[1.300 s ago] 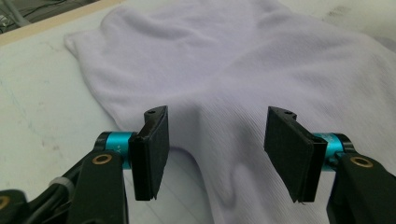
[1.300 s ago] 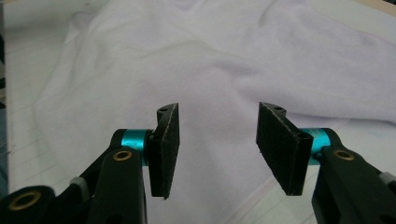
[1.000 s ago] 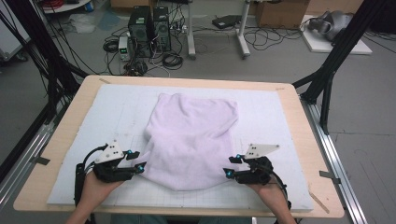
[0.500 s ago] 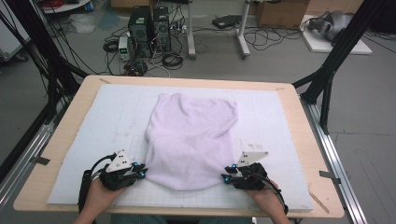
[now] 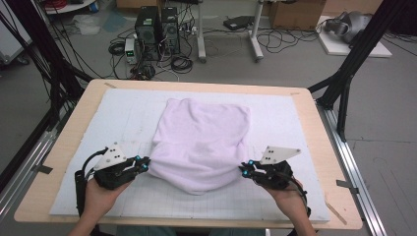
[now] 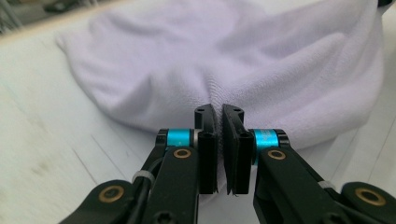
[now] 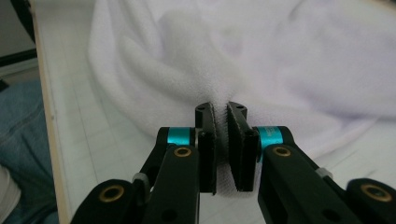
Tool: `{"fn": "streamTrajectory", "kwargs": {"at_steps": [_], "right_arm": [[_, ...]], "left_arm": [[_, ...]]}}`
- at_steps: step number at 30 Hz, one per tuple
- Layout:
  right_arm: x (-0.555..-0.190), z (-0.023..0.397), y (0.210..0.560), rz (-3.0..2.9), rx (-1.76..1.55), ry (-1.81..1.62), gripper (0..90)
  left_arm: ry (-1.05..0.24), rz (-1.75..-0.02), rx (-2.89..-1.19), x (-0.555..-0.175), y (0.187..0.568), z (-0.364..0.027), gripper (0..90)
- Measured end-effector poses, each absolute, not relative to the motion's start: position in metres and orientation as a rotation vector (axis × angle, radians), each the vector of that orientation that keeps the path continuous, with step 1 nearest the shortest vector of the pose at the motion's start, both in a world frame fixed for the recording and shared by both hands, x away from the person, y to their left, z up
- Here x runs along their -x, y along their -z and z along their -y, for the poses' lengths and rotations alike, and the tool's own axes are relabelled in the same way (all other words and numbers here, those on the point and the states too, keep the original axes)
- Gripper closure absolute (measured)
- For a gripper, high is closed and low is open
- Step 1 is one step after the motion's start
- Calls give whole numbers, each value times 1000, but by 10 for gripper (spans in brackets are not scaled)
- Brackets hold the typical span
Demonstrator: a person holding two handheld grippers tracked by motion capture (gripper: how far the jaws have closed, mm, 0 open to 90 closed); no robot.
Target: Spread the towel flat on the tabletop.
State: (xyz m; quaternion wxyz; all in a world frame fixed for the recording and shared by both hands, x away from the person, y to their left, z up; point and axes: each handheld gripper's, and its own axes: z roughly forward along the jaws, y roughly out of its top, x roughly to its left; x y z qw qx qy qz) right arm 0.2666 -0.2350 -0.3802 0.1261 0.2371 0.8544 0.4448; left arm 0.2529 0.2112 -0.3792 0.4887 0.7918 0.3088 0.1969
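Pale lilac towel (image 5: 201, 140) spread over the white gridded mat (image 5: 295, 128) in the middle of the wooden tabletop (image 5: 69, 142), far edge lying flat, near edge gathered and raised off the mat between the two hands. Left gripper (image 5: 143, 162) at the towel's near left corner, held in the person's left hand (image 5: 98, 196); jaws just drawn together and now clamped on a pinch of the cloth, seen in the left gripper view (image 6: 218, 116) as a narrow fold of terry pressed between the black pads. Right gripper (image 5: 244, 168) at the near right corner, carried by the right hand (image 5: 290, 199); jaws likewise just closed, clamped on a bunch of the fabric, which fills the slim gap between the pads in the right gripper view (image 7: 219, 116). Between the two grips, a sagging curve of towel, its lowest part hanging toward the person's side of the mat. Grey three-cornered plates on top of both grippers, black cables trailing back along the wrists. Beyond the tabletop, on the floor, two black computer towers (image 5: 157, 27) among loose cables, and a cardboard box (image 5: 295, 12) at the far right. In the right gripper view, a strip of blue denim (image 7: 18, 140) past the tabletop's wooden edge.
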Motion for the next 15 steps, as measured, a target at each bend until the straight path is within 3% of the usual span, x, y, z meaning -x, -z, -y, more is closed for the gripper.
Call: {"fn": "streamTrajectory", "kwargs": {"at_steps": [3, 7, 15], "right_arm": [[-266, 237, 350, -2418, -649, -1326, 834], [-279, 237, 343, -2411, -669, -1306, 834], [-358, 227, 385, -2474, -906, -1170, 833]], "left_arm": [[-509, -728, -1886, -251, 358, -210, 846], [-516, -752, -1902, -269, 352, -206, 845], [-455, -933, -1954, -346, 394, -192, 842]]}}
